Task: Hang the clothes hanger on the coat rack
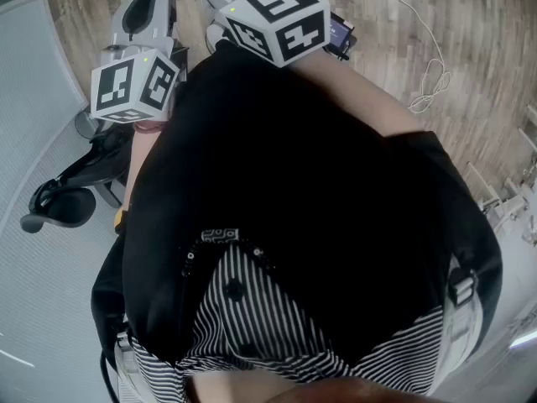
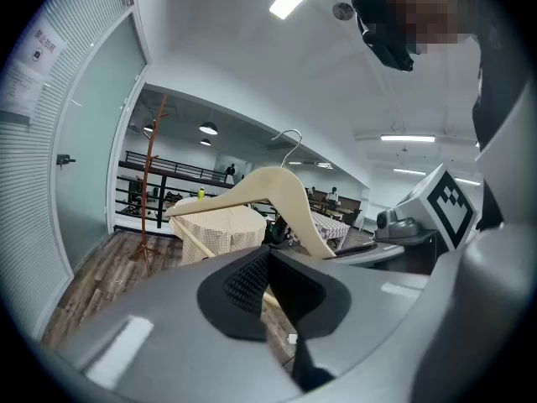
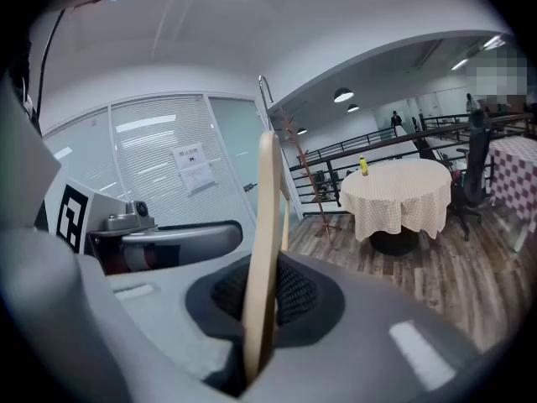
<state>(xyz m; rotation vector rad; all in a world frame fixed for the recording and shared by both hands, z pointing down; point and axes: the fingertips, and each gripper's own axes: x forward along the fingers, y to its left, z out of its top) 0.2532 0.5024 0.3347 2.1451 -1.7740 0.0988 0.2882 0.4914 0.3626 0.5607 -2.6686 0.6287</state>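
Note:
A pale wooden clothes hanger (image 2: 273, 187) with a metal hook is held up in front of me. In the right gripper view the hanger (image 3: 267, 225) stands edge-on between the pads, and my right gripper (image 3: 264, 300) is shut on it. My left gripper (image 2: 268, 288) has its pads close together, with the hanger's lower bar (image 2: 197, 246) running into the narrow gap. The coat rack (image 2: 151, 175) is a thin reddish pole with hooks, standing far off by the glass wall; the right gripper view shows the coat rack (image 3: 306, 175) behind the hanger. From the head view only the marker cubes (image 1: 134, 86) (image 1: 277, 19) show.
A round table with a checked cloth (image 3: 398, 196) stands right of the rack, and a black railing (image 2: 168, 170) runs behind it. A black office chair (image 1: 59, 200) sits at my left. Cables (image 1: 428, 78) lie on the wooden floor.

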